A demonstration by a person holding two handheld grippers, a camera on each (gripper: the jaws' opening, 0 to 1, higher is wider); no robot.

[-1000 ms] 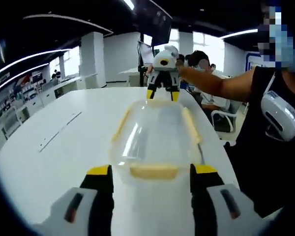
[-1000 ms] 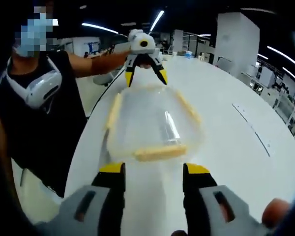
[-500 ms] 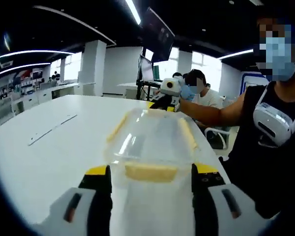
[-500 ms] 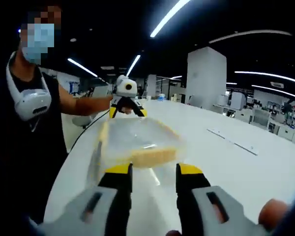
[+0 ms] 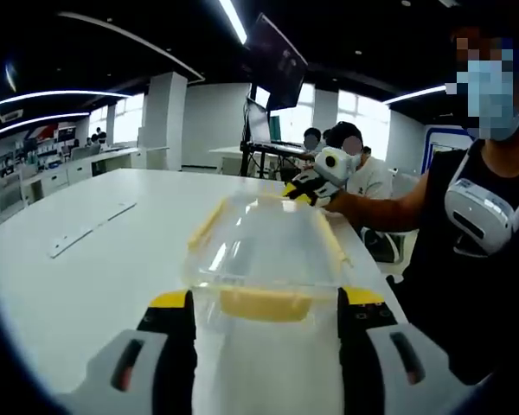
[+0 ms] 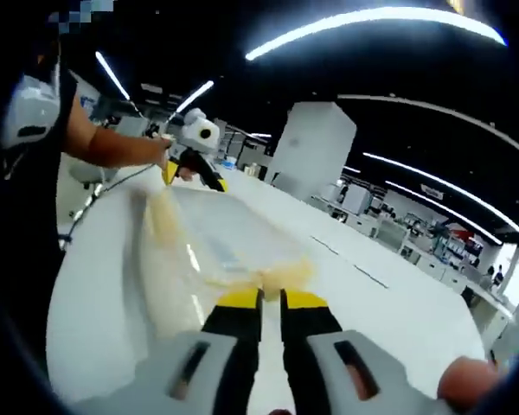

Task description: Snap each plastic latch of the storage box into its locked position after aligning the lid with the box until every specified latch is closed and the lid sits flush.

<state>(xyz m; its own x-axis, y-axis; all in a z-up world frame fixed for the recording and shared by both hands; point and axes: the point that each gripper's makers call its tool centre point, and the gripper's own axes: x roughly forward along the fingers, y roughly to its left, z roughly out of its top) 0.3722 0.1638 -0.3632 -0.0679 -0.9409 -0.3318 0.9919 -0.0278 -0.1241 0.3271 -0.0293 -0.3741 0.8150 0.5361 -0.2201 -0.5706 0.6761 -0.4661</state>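
Table (image 5: 86,259) white, long, running away from me in the left gripper view; a thin flat strip (image 5: 91,229) lies on it well to the left. Storage box (image 5: 264,251), clear plastic with its lid on, sits on the table near the edge on my side. Pale yellow latches: one along the box's left side (image 5: 206,223), one at the near end (image 5: 265,304), one along the right side (image 5: 329,238).

My left gripper (image 5: 265,303) is spread wide, nothing clamped; its two yellow-tipped jaws stand either side of the near-end latch, just beside the box's corners. I cannot tell if they touch the box.

At the far right corner of the box, my right gripper (image 5: 304,194) comes in tilted, tips down at the lid edge. Beyond it, seated people and a monitor on a stand (image 5: 272,52). My own torso and headset harness are at far right.

Right gripper view, heavily tilted: the left gripper (image 6: 190,170) is at the far end of the box (image 6: 216,246). A yellow latch (image 6: 160,223) runs along the left side, blurred. My right gripper (image 6: 270,298) has its jaws drawn nearly together, a narrow slit between them, tips against the blurred yellow latch (image 6: 277,275) at this end. I cannot tell whether they pinch it or only press on it.
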